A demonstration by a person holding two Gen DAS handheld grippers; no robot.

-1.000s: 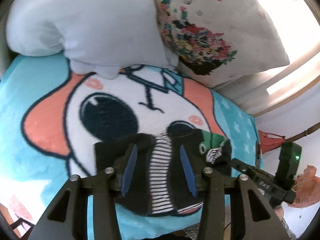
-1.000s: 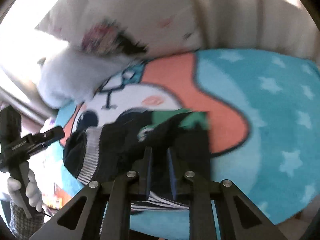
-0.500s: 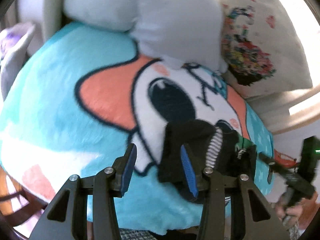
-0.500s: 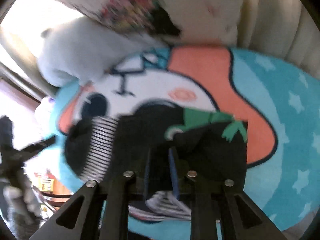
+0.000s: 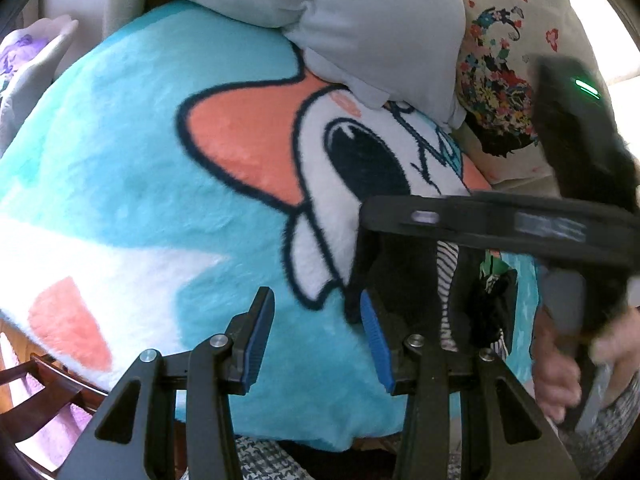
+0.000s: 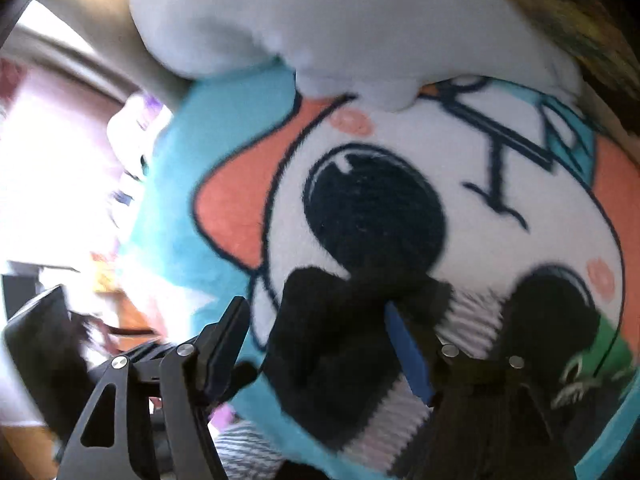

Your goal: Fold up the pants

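The black pants (image 5: 404, 280) with a black-and-white striped band (image 5: 446, 280) lie in a folded bundle on the turquoise cartoon blanket (image 5: 152, 184). My left gripper (image 5: 316, 340) is open and empty, just left of the bundle. The right gripper's body (image 5: 500, 224) crosses above the pants in the left wrist view. In the right wrist view the right gripper (image 6: 320, 352) is open, its jaws either side of the bundle's left black end (image 6: 336, 344); the striped band (image 6: 472, 316) and a green print (image 6: 608, 344) lie to the right.
A pale grey pillow (image 5: 360, 28) and a floral-print pillow (image 5: 500, 92) lie at the blanket's far edge. A dark wooden chair (image 5: 40, 384) stands below the blanket's left edge. The person's hand (image 5: 560, 364) holds the right gripper's handle.
My left gripper swung left off the bundle and stayed open. My right gripper let go of the pants, opened, and moved left over the bundle's left end.
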